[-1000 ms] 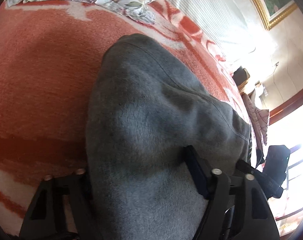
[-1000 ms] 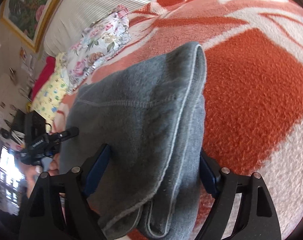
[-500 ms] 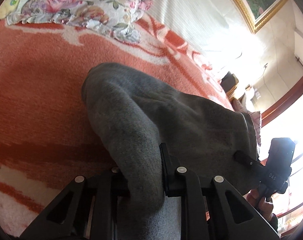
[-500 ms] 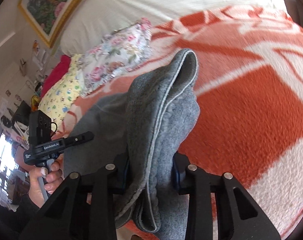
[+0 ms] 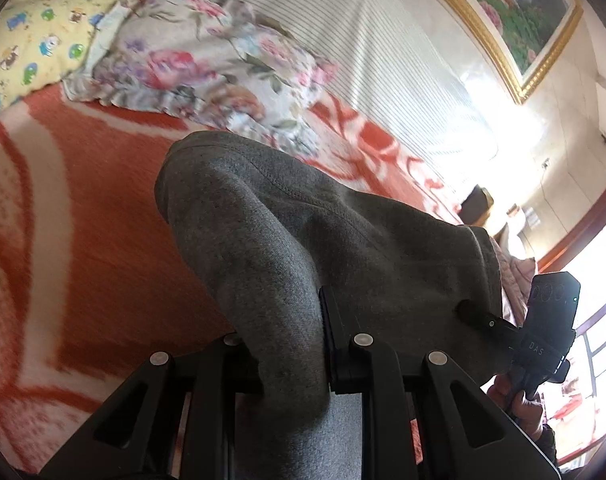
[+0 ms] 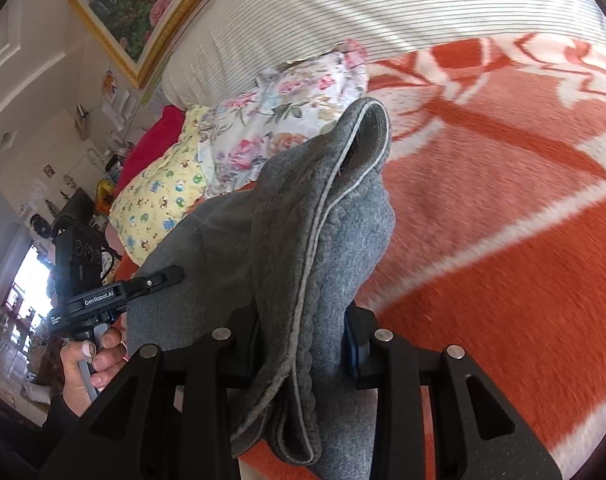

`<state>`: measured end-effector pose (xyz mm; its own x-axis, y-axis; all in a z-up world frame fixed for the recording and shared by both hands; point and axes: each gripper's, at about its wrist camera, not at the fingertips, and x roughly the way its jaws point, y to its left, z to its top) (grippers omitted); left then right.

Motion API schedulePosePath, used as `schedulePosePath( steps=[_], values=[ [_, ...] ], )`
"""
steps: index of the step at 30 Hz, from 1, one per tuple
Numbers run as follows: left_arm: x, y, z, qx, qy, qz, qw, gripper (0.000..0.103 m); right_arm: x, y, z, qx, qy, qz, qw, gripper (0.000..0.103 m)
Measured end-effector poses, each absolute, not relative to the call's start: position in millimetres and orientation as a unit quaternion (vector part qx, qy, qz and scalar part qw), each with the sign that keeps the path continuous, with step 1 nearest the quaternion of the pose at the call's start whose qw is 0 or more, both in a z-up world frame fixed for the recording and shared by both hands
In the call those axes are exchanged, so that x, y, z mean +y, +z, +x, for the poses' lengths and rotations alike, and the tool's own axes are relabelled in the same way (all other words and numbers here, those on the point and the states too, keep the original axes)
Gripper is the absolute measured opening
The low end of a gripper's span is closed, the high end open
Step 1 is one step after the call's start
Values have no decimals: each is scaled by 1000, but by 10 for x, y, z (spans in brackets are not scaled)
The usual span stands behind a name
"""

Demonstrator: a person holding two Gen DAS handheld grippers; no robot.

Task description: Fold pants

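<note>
The grey fleece pants (image 5: 323,232) hang bunched between both grippers, lifted above the orange and white blanket (image 5: 83,240). My left gripper (image 5: 287,344) is shut on a thick fold of one side of them. My right gripper (image 6: 303,340) is shut on the other side, where layered hems with a pale seam (image 6: 315,240) hang down. In the left wrist view the right gripper (image 5: 543,332) shows at the right edge, held by a hand. From the right wrist view, the left gripper (image 6: 103,296) appears at the left, its fingertip against the grey cloth (image 6: 223,240).
A floral pillow (image 5: 207,60) and a yellow cartoon-print pillow (image 5: 31,28) lie at the head of the bed, against a striped headboard (image 6: 383,12). A gold-framed painting (image 6: 135,4) hangs above. Furniture and clutter stand beside the bed (image 6: 43,208).
Both grippers went from wide around the pants to shut on them. Both have risen, pulling the cloth up off the blanket, and more of the pillows and wall shows.
</note>
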<state>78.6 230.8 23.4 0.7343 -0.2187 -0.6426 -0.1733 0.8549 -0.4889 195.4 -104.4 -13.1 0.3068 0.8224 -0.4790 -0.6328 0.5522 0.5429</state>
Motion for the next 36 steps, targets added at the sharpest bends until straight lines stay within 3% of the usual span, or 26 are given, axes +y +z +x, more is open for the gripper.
schedulePosePath(
  steps=[19,23,30,36],
  values=[
    [3037,-2,1672,387,20,-226,894,21,-154,-313,3039,403,465,129,778,35],
    [3133,-144,1559,390,13,-240,889,32,-103,-447,3133,429,451,85,778,53],
    [3311,-326,1295,385,29,-264,884,60,-199,-640,3173,431,439,50,787,67],
    [3387,-470,1277,391,36,-265,880,68,-242,-747,3277,435,431,52,789,78]
  ],
)
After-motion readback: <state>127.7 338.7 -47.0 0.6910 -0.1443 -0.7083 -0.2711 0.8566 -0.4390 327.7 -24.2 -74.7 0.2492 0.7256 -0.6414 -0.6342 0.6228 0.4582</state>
